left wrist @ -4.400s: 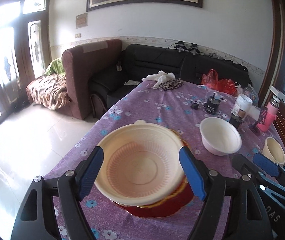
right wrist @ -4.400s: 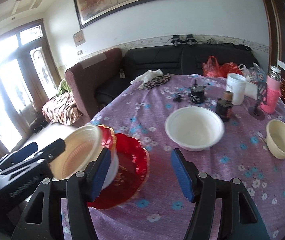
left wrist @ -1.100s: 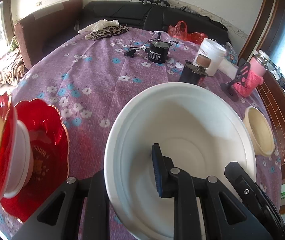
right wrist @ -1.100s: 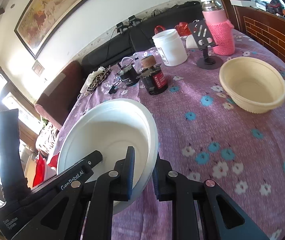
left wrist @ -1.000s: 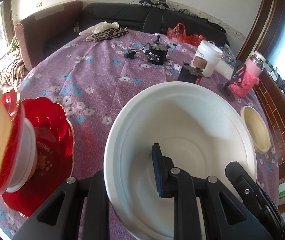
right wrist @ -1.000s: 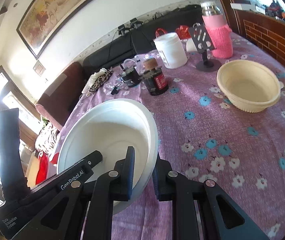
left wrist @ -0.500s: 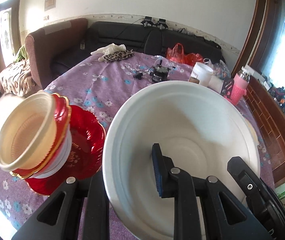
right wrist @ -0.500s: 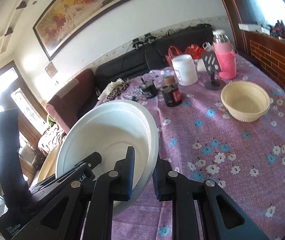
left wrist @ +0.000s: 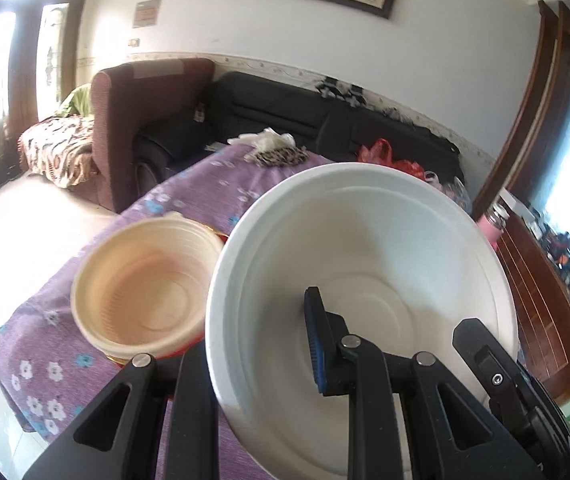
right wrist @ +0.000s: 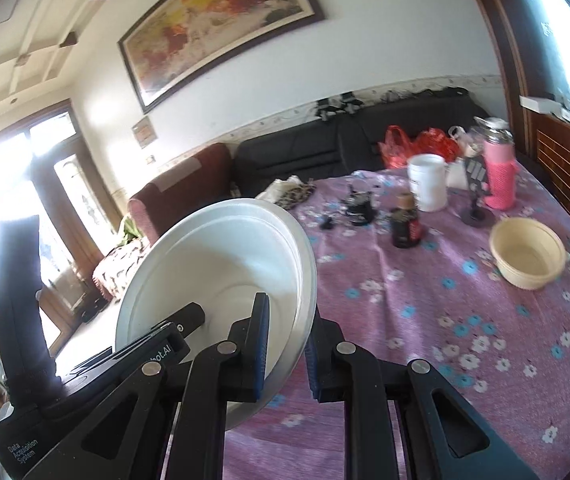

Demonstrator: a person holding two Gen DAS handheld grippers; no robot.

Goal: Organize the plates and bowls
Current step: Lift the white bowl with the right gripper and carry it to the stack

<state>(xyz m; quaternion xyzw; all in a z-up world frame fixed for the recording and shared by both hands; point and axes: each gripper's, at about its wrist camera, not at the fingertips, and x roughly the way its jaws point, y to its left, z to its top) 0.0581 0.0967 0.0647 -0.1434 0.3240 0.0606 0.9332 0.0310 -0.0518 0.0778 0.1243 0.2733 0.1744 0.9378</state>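
Observation:
A large white bowl [left wrist: 365,264] hangs tilted above the purple flowered table [left wrist: 189,196]. My left gripper [left wrist: 261,336] is shut on its left rim, one blue pad inside the wall and the other finger hidden outside it. My right gripper [right wrist: 287,344] is shut on the opposite rim of the same white bowl [right wrist: 221,264]. Just left of the bowl a cream ribbed bowl [left wrist: 145,292] tops a stack on red plates [left wrist: 165,357] near the table's corner. A smaller cream bowl [right wrist: 525,256] stands alone on the far right of the table.
Behind the small bowl stand a dark jar [right wrist: 405,224], a white tub [right wrist: 427,188], a phone stand [right wrist: 475,200] and a pink bottle [right wrist: 499,176]. A leopard-print cloth [left wrist: 281,156] lies at the far edge. Sofas line the wall beyond.
Both grippers have lifted the white bowl off the table and carried it toward the stack. The cream-topped stack now sits right beside the bowl's left rim.

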